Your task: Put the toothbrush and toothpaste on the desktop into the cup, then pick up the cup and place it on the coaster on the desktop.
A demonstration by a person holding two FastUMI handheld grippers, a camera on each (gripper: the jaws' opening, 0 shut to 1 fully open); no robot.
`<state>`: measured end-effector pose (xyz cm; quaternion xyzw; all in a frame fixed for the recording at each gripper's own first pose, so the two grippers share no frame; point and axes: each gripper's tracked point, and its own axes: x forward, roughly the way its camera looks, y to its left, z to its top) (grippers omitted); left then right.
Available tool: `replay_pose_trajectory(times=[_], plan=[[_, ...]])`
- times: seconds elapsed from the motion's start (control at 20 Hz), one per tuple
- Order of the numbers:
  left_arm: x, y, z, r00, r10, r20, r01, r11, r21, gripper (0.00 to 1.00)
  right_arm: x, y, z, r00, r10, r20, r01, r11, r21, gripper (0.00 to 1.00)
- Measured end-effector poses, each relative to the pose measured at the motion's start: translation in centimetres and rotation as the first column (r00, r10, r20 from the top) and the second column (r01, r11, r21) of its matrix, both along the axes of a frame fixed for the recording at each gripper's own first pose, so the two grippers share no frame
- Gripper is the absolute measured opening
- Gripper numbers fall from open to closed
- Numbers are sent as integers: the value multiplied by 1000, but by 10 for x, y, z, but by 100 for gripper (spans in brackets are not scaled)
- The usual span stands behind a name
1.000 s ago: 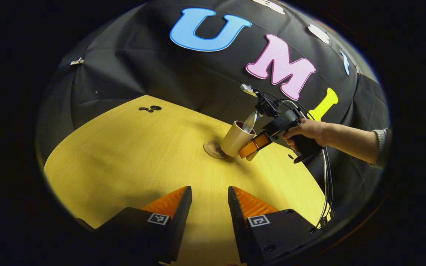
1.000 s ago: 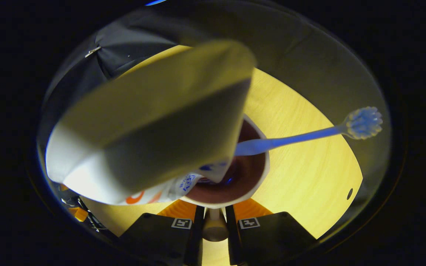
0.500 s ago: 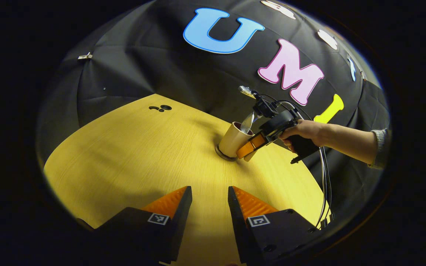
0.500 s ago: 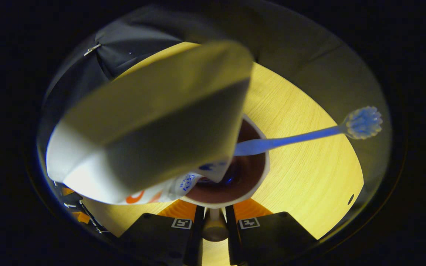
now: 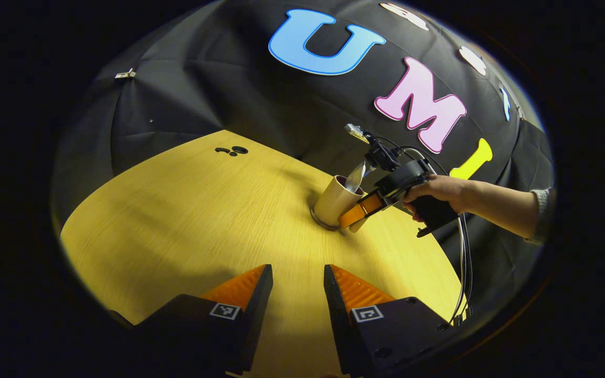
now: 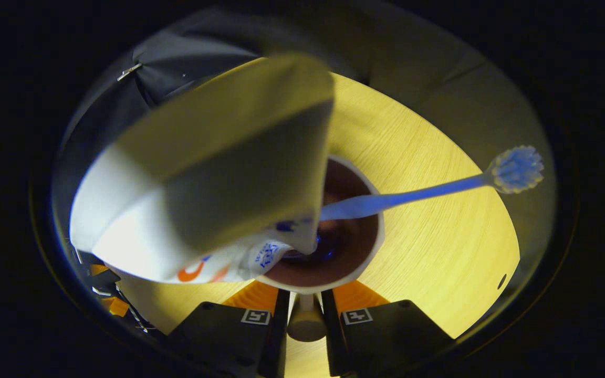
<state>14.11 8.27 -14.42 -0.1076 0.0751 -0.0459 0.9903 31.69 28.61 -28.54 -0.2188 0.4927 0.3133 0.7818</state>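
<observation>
Over on the yellow wooden surface (image 5: 176, 220), the tan paper cup (image 5: 334, 202) with blue toothbrush (image 6: 413, 194) and white toothpaste tube (image 6: 208, 189) looks landed on the round coaster (image 5: 319, 222), right gripper (image 5: 356, 212) jaws clamping its handle, left gripper (image 5: 297, 294) jaws apart, so basically just letting go left.

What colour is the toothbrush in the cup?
The toothbrush is light blue, bristles included. The right gripper view shows it best, sticking out of the cup.

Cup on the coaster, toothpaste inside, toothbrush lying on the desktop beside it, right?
Not quite. In the right gripper view the toothbrush stands in the cup alongside the toothpaste, not on the desktop. The rest holds.
</observation>
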Motion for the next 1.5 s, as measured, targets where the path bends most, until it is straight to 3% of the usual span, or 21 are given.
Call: replay_pose_trajectory(times=[0.05,0.1,0.25,0.3,0.75,1.0,1.25,1.5], plan=[[0,0,0,1000,-3,0,3,1000,1,63,-1,-1,2,1000,-1,0,1,1000,2,30],[0,-1,0,1000,-5,0,5,1000,4,63,-1,-3,4,1000,-3,2,3,1000,2,35],[0,-3,3,1000,-15,8,15,1000,10,63,-2,-10,12,1000,-3,22,2,1000,4,34],[-1,-5,4,1000,-17,9,17,1000,13,63,-1,-8,14,1000,-4,30,4,1000,13,40],[-13,-35,28,998,-62,18,61,997,50,63,-22,-32,84,986,-51,156,30,991,134,48],[-25,-54,56,994,-102,41,98,991,87,63,-46,-62,138,954,-115,278,46,969,242,48],[-39,-78,84,986,-147,81,134,980,147,63,-87,-99,194,901,-176,396,27,935,354,48],[-58,-106,101,972,-214,97,194,963,186,63,-128,-132,217,852,-264,452,47,898,437,47]])
